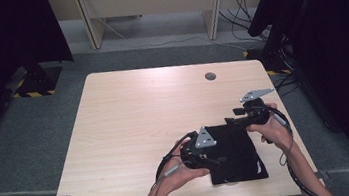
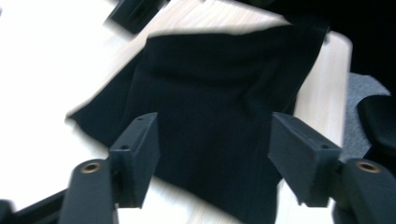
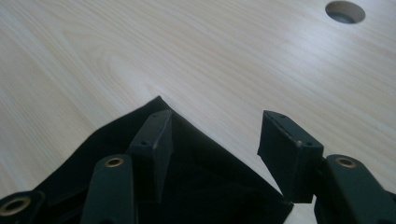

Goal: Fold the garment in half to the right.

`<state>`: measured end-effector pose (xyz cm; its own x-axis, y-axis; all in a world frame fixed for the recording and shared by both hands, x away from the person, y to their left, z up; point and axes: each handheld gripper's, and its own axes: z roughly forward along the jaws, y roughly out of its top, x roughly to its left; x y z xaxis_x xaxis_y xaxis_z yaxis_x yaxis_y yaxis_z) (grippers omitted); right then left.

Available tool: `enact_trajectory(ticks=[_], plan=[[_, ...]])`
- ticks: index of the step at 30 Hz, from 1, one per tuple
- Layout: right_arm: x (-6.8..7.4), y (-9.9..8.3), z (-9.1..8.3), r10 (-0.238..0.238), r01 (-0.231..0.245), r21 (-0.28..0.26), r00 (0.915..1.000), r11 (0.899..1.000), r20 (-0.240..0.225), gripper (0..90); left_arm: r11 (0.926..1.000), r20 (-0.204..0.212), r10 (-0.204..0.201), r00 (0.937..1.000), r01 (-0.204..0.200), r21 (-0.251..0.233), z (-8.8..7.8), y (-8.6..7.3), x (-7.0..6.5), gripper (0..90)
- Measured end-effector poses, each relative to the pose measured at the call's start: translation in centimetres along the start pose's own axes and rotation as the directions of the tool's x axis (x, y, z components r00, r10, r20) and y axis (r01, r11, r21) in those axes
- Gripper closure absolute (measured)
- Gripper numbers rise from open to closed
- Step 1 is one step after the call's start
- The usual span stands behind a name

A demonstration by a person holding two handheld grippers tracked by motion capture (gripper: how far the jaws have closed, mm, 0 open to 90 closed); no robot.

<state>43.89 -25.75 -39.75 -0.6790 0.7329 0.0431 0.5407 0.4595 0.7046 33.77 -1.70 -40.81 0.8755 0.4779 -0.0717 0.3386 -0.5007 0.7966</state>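
Observation:
A black cloth lies flat and folded on the light wooden table, near its front right corner. My left gripper sits low at the cloth's left edge, held by a hand. In the left gripper view its jaws stand apart over the dark cloth, pressing on nothing. My right gripper is at the cloth's far edge. In the right gripper view it is open, one jaw over the cloth's corner and the other over bare wood.
A round cable hole is in the table's far right part, also seen in the right gripper view. Desk legs, cables and dark curtains stand beyond the table. A small white tag shows at the cloth's near right corner.

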Motion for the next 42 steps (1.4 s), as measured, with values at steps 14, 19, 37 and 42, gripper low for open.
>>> enact_trajectory(ticks=[14,19,37,42], plan=[[-1.5,-3.7,1.7,0.108,-0.11,0.124,0.9939,0.986,0.022,44.2,0.9928,-0.044,-0.089,0.9951,0.092,0.076,4.5,-5.5,-0.4,12.7],[-2.5,-4.5,2.7,0.097,-0.093,0.104,0.9947,0.99,-0.032,79.0,0.9948,-0.05,-0.077,0.9958,0.08,0.063,4.5,-5.7,-0.5,12.5],[-2.5,-7.0,0.4,0.077,-0.074,-0.034,0.9926,0.997,0.094,87.6,0.9955,-0.068,-0.072,0.9951,0.076,0.056,4.5,-5.9,-1.1,13.8],[-2.7,-8.0,1.3,0.098,-0.097,-0.019,0.9899,0.995,0.103,84.6,0.9923,-0.04,-0.101,0.9941,0.104,0.068,4.2,-5.6,-0.6,15.9]])
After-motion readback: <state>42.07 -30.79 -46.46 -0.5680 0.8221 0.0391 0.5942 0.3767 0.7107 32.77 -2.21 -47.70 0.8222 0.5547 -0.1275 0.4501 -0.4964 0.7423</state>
